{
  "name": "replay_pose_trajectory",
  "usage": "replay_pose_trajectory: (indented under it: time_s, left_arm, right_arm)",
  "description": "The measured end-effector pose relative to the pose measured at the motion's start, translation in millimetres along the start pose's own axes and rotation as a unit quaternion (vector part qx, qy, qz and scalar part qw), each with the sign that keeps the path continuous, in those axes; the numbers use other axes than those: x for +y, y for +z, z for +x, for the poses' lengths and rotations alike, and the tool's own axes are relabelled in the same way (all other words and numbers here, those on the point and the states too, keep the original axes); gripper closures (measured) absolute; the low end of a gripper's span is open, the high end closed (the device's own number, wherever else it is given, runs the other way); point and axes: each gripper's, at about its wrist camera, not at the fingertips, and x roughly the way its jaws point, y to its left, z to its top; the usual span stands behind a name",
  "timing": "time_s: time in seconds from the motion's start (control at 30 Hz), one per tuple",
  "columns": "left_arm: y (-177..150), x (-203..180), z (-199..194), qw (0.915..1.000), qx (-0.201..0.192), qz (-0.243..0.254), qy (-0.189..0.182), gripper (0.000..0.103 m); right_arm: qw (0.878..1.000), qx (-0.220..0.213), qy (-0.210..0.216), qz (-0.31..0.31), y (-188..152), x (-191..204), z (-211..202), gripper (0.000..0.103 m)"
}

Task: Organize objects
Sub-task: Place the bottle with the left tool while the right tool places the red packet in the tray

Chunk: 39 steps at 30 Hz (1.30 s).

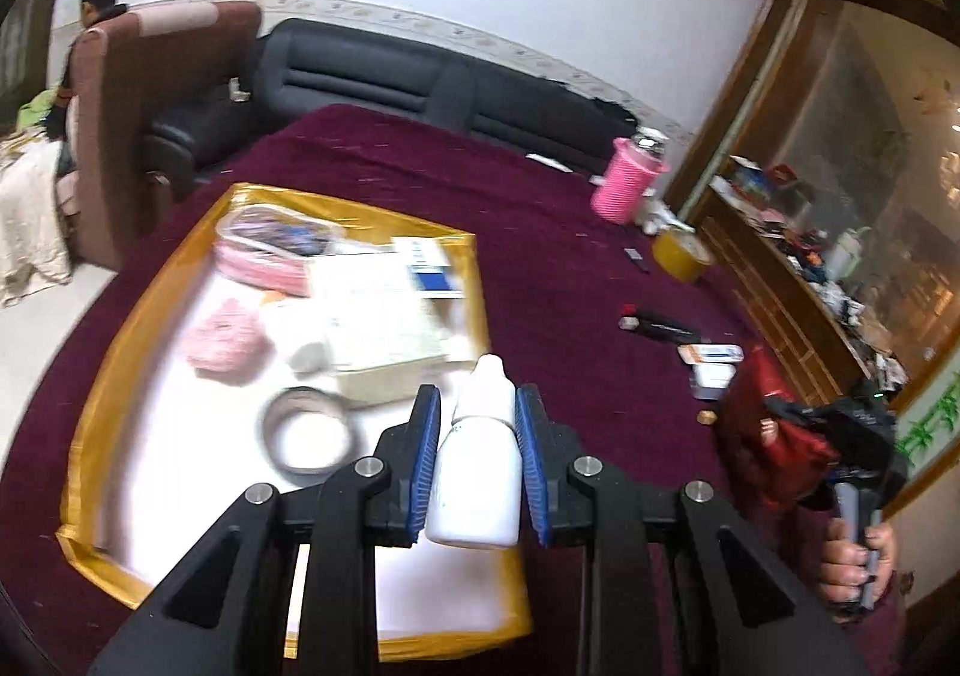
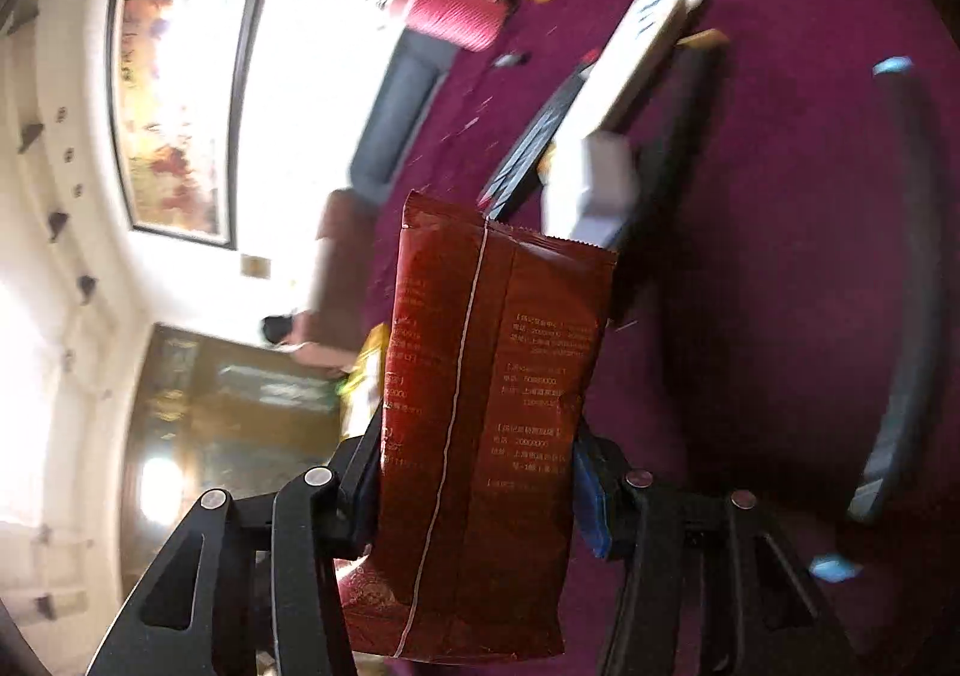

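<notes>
My left gripper is shut on a small white dropper bottle, held above the near edge of a white tray with a gold rim. The tray holds a pink pouch, a pink knitted piece, white boxes and a tape ring. My right gripper is shut on a red foil packet, held in the air and tilted sideways over the maroon tablecloth. The right gripper and red packet also show in the left wrist view, to the right of the tray.
On the cloth lie a pink ribbed cup, a yellow tape roll, a black stick with a red end and small white boxes. A black sofa stands behind the table, a cluttered wooden cabinet at right.
</notes>
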Motion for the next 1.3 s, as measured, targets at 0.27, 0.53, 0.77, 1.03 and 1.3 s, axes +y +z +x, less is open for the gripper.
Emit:
replay_pose_trajectory:
  time_s: [0.27,0.53,0.77,1.03,1.3]
  left_arm:
    - [3,71,-2,0.9973,0.016,-0.034,0.063,0.078]
    - [8,100,18,0.9943,0.041,-0.023,0.096,0.078]
    - [13,116,49,0.9902,0.080,-0.020,0.112,0.078]
    - [15,127,42,0.9931,0.060,-0.054,0.085,0.052]
    - [15,126,6,0.9955,0.013,-0.073,0.059,0.038]
  right_arm:
    - [0.996,0.069,0.050,-0.033,-15,60,64,0.047]
    - [0.986,0.138,0.056,-0.078,-44,118,147,0.046]
    - [0.972,0.204,0.031,-0.111,-90,143,216,0.046]
    - [0.961,0.240,-0.005,-0.140,-118,156,270,0.046]
    - [0.945,0.236,-0.079,-0.210,-125,172,284,0.046]
